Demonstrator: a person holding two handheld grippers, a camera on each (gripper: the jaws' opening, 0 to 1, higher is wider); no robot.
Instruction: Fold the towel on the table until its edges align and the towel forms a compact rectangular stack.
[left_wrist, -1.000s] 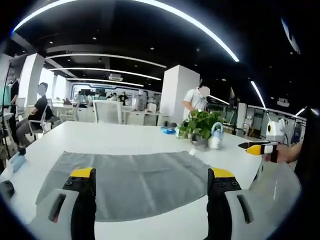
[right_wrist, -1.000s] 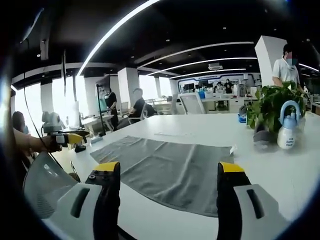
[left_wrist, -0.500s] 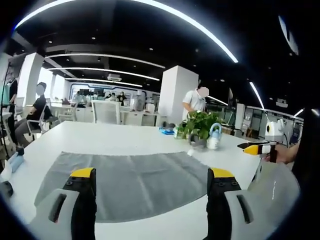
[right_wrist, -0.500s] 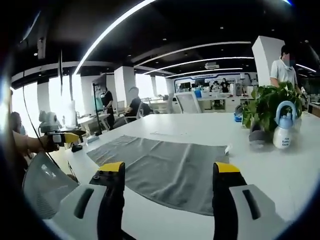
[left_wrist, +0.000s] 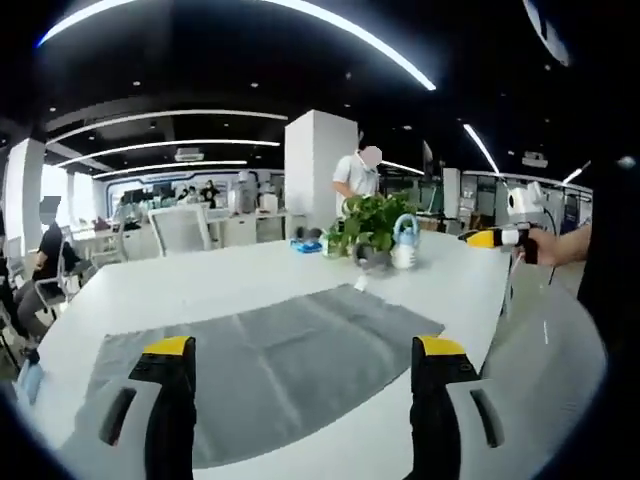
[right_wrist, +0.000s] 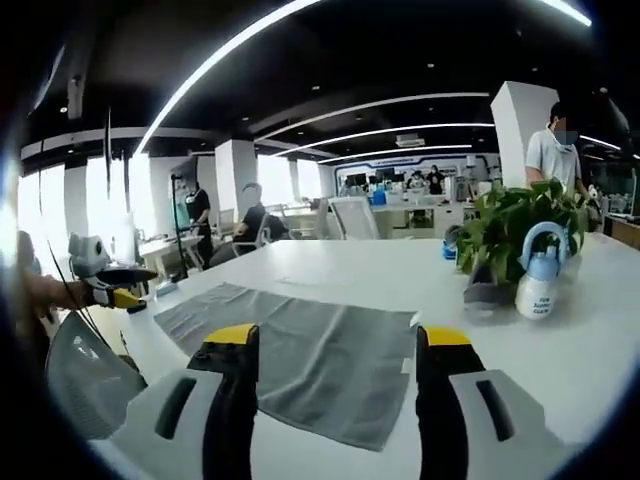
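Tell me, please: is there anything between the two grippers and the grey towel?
Nothing visible. The towel lies flat on the white table ahead of both open grippers; the plant and spray bottle stand beyond it.

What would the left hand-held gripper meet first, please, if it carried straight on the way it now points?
Most likely the grey towel, lying flat on the white table straight ahead of the open left hand-held gripper. Nothing stands between them, though its height above the cloth is unclear.
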